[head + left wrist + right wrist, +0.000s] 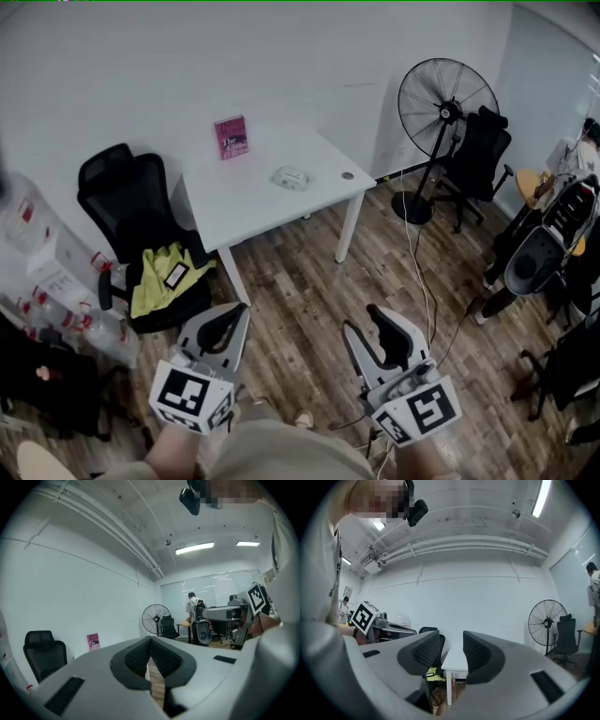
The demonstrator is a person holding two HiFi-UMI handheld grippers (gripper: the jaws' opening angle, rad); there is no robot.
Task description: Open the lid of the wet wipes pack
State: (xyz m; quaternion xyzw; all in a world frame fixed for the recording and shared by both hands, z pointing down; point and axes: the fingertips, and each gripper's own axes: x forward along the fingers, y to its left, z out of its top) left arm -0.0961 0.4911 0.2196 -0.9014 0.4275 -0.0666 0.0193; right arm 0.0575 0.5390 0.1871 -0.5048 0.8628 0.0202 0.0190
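The wet wipes pack (292,177) lies flat near the middle of the white table (234,202), its lid down as far as I can tell. Both grippers hang low over the wooden floor, well short of the table and pointing towards it. My left gripper (236,315) (150,641) is shut, its pads meeting at the tips with nothing between them. My right gripper (364,321) (451,644) is open with an empty gap, through which the table's (457,660) near corner and leg show. The pack cannot be made out in either gripper view.
A pink book (231,137) stands at the table's back, a small dark disc (348,175) near its right edge. A black chair (141,234) with a yellow cloth (164,272) stands left of the table. A floor fan (445,103), a cable (422,272) and more chairs are on the right.
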